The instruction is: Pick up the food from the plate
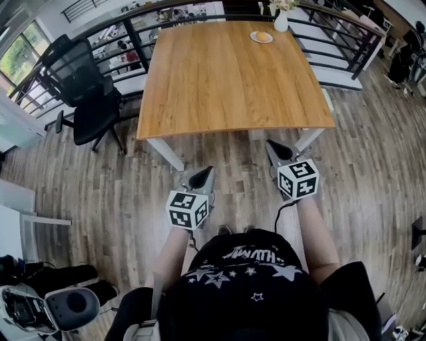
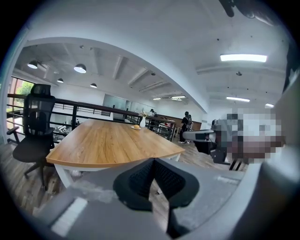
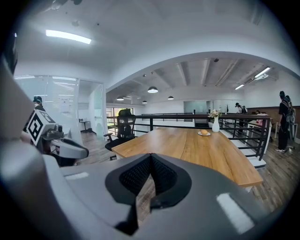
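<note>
Left claw point(image 1: 205, 172), right claw point(image 1: 272, 144) closed; empty

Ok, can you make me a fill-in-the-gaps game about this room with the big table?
1. The plate with the food sits at the far end of the wooden ____.
2. Beside the plate stands a white ____ holding flowers.
3. The black office ____ stands left of the table in the head view.
4. The left gripper and right gripper both have their jaws ____.

Missing words: table, vase, chair, shut.
</note>
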Action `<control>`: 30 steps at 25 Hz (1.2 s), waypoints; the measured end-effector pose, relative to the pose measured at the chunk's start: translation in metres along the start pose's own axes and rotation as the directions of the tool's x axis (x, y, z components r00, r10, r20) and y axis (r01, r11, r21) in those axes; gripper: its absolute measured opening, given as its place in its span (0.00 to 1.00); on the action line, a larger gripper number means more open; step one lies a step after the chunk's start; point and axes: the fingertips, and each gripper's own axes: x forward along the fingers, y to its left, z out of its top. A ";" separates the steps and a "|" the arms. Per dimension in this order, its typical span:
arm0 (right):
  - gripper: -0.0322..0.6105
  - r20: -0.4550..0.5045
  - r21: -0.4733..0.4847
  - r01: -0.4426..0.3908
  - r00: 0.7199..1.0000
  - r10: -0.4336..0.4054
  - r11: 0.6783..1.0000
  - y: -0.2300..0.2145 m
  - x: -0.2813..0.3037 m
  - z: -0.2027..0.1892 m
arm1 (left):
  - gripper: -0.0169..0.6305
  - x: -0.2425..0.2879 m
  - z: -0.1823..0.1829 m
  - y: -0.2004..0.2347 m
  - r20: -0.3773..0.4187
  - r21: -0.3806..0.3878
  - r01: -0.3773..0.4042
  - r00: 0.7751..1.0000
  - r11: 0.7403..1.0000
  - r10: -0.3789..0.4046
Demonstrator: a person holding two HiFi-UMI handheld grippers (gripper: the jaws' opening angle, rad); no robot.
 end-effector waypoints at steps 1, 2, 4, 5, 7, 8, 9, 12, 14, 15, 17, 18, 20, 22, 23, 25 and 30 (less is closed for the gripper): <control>0.05 0.001 0.000 0.009 1.000 -0.009 1.000 0.002 0.003 -0.002 | 0.02 0.000 -0.001 0.004 -0.002 0.003 0.004 1.000 1.000 -0.004; 0.05 0.000 0.002 0.020 1.000 -0.020 1.000 0.003 0.006 -0.004 | 0.02 0.000 -0.002 0.009 -0.005 0.005 0.006 1.000 1.000 -0.006; 0.05 -0.011 0.012 0.037 0.999 -0.037 0.999 0.006 0.010 -0.009 | 0.02 -0.001 -0.004 0.018 -0.018 0.005 0.008 1.000 1.000 -0.008; 0.05 -0.020 0.016 0.041 0.999 -0.041 0.999 0.008 0.011 -0.012 | 0.02 -0.001 -0.006 0.021 -0.025 0.004 0.012 1.000 1.000 -0.012; 0.05 -0.037 0.017 0.044 0.998 -0.043 0.999 0.009 0.012 -0.018 | 0.02 -0.002 -0.010 0.022 -0.036 -0.001 0.025 0.999 1.000 -0.025; 0.05 -0.045 0.015 0.047 0.998 -0.046 0.999 0.008 0.012 -0.022 | 0.02 -0.002 -0.013 0.022 -0.041 -0.002 0.031 0.999 1.000 -0.031; 0.05 -0.051 0.016 0.052 0.997 -0.051 0.999 0.005 0.012 -0.026 | 0.02 -0.001 -0.017 0.022 -0.047 -0.004 0.034 0.998 0.999 -0.034; 0.05 -0.050 0.036 0.070 0.996 -0.069 0.997 -0.005 0.012 -0.037 | 0.02 0.006 -0.032 0.025 -0.062 -0.023 0.029 0.998 0.999 -0.030; 0.05 -0.049 0.047 0.077 0.996 -0.075 0.996 -0.013 0.016 -0.038 | 0.02 0.013 -0.032 0.029 -0.065 -0.037 0.021 0.998 0.999 -0.023; 0.05 -0.052 0.050 0.078 0.996 -0.075 0.996 -0.017 0.020 -0.039 | 0.02 0.017 -0.030 0.032 -0.064 -0.040 0.017 0.998 0.999 -0.020; 0.05 -0.057 0.053 0.074 0.996 -0.071 0.996 -0.026 0.029 -0.040 | 0.02 0.025 -0.025 0.036 -0.062 -0.038 0.008 0.998 0.999 -0.011; 0.05 -0.057 0.055 0.071 0.996 -0.068 0.996 -0.031 0.034 -0.040 | 0.02 0.029 -0.022 0.040 -0.061 -0.035 0.002 0.998 0.999 -0.004; 0.05 -0.050 0.064 0.065 0.997 -0.062 0.996 -0.043 0.048 -0.037 | 0.02 0.041 -0.016 0.048 -0.060 -0.032 -0.017 0.998 0.999 0.015; 0.05 -0.037 0.076 0.057 0.998 -0.054 0.995 -0.058 0.062 -0.031 | 0.02 0.055 -0.010 0.057 -0.059 -0.037 -0.037 0.998 0.999 0.035; 0.05 -0.030 0.081 0.053 0.998 -0.050 0.995 -0.066 0.069 -0.027 | 0.02 0.063 -0.007 0.060 -0.061 -0.038 -0.044 0.997 0.998 0.042; 0.05 -0.024 0.087 0.049 0.999 -0.047 0.995 -0.087 0.084 -0.020 | 0.02 0.083 0.000 0.064 -0.067 -0.035 -0.052 0.997 0.998 0.049; 0.05 -0.026 0.113 0.047 0.999 -0.044 0.992 -0.144 0.121 -0.007 | 0.02 0.138 0.023 0.074 -0.080 -0.032 -0.068 0.995 0.997 0.065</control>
